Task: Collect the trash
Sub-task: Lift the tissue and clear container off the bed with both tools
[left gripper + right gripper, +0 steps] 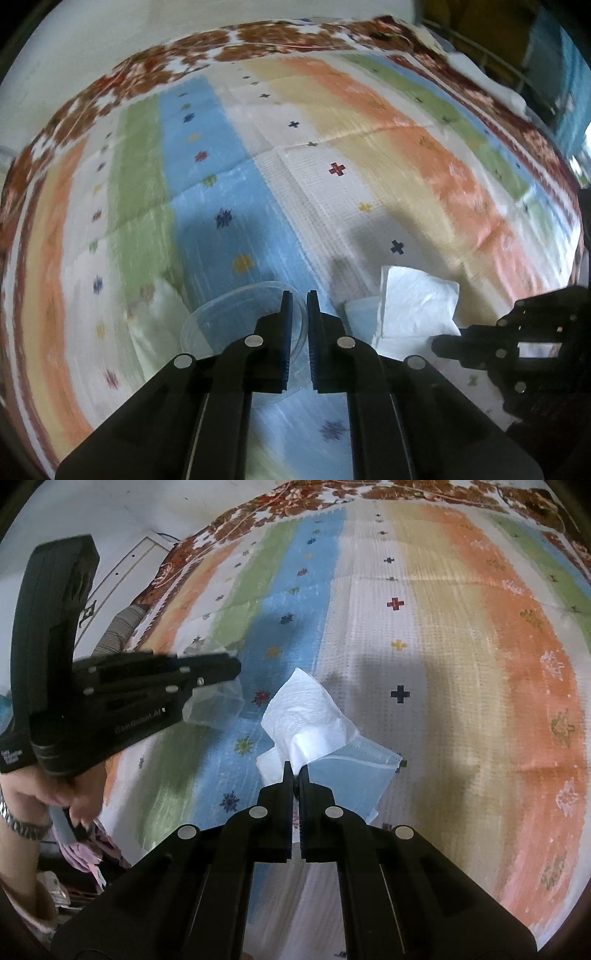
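From the left wrist, the left tool [299,295] is closed on the rim of a clear plastic lid [236,317] that spreads out to its left over the striped bedspread [369,147], while the white napkin [417,302] sits just to the right, held at the tip of the right tool [443,345]. From the right wrist, the right tool [294,770] is pinched shut on the napkin [306,716], which fans straight ahead of its tip with a pale blue sheet [354,779] beside it, and the left tool [225,670] is off to the left holding the lid [214,705]. Both pieces appear lifted clear of the bed, each hand carrying its own, so neither needs to cross over.

A white tissue [310,716] and clear plastic lid [240,317] over a pastel-striped, cross-dotted bedspread [295,166].
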Available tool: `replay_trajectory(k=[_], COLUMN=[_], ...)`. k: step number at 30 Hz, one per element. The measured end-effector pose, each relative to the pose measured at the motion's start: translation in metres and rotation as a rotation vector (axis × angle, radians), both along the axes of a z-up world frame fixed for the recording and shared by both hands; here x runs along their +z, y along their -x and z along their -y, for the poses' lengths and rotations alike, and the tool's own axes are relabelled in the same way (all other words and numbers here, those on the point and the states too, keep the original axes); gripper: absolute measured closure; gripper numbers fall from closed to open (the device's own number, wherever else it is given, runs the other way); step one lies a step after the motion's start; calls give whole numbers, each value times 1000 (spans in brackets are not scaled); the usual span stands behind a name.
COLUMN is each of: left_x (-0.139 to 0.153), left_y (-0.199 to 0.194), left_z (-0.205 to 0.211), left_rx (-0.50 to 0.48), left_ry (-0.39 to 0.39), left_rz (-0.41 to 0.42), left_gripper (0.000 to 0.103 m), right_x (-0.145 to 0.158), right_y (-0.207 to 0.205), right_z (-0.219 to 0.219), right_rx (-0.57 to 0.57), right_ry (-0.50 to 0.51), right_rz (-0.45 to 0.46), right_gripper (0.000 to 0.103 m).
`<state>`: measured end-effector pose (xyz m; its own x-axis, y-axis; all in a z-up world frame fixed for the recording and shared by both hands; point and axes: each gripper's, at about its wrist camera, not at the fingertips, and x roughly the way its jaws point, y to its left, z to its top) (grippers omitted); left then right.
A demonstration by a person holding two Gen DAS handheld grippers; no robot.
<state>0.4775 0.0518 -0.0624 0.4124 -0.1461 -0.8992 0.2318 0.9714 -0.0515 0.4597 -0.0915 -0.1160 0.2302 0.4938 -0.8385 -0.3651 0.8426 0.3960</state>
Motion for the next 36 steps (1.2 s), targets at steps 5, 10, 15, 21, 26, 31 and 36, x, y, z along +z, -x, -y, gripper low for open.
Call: replay_trajectory(k=[5, 10, 15, 21, 26, 31, 36], left_x=[7, 16, 27, 27, 32, 43, 56], left_y=[30, 62, 90, 121, 142, 162, 180], left_z=[3, -1, -6, -16, -13, 3, 11], left_rx=[72, 138, 178, 248, 255, 201, 209], left_ry=[-1, 57, 86, 131, 130, 130, 147], left_rz=[17, 19, 44, 60, 61, 61, 79], left_gripper=[96, 96, 96, 96, 96, 96, 96], right_x=[17, 32, 41, 56, 66, 79, 90], right_y=[16, 37, 56, 76, 93, 114, 136], right_z=[1, -5, -8, -8, -8, -6, -2], right_rx=[14, 40, 69, 87, 110, 129, 138], right_ry=[-80, -59, -33, -1, 40, 65, 78], right_rz=[-12, 28, 53, 106, 154, 195, 227], right_gripper=[101, 101, 101, 101, 101, 101, 101])
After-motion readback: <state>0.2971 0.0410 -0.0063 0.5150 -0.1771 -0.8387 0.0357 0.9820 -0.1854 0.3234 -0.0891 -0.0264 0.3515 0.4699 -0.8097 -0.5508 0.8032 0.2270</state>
